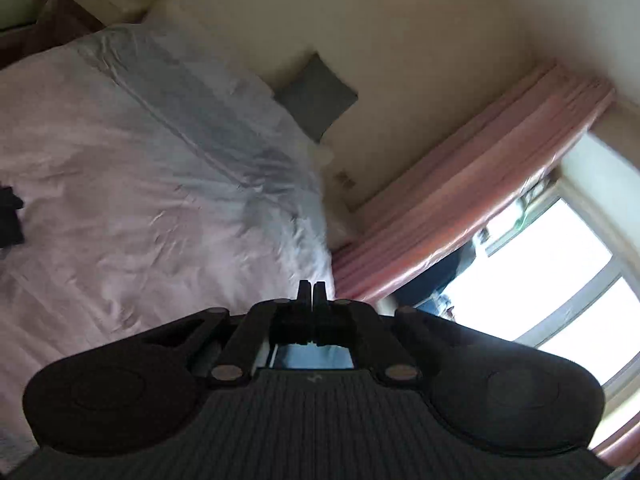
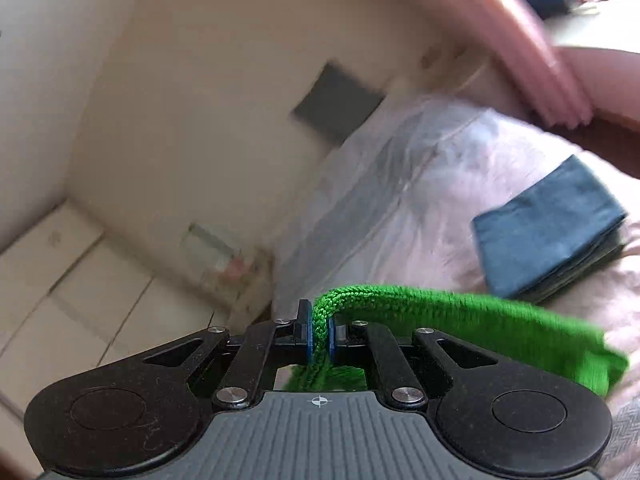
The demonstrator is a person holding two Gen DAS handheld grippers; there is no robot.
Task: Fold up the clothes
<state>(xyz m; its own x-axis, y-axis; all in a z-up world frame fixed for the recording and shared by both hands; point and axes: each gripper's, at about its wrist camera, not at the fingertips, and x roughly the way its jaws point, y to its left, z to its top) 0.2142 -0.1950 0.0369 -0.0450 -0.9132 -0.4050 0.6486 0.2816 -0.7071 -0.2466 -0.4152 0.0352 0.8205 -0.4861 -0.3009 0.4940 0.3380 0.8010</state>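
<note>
Green knit garment [image 2: 460,320]: pinched in right gripper [image 2: 319,336] jaws, trailing right toward bed [image 2: 460,208]; left gripper [image 1: 311,296] jaws closed, empty.

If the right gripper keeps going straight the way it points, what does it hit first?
Probably the cream wall. The right gripper, shut on the green knit, aims left of the bed, though blur hides depth.

I see a bed [image 2: 452,216] under a rumpled pale pink sheet; a folded blue cloth stack [image 2: 548,232] lies on it, and a dark item [image 1: 10,216] at its edge.
</note>
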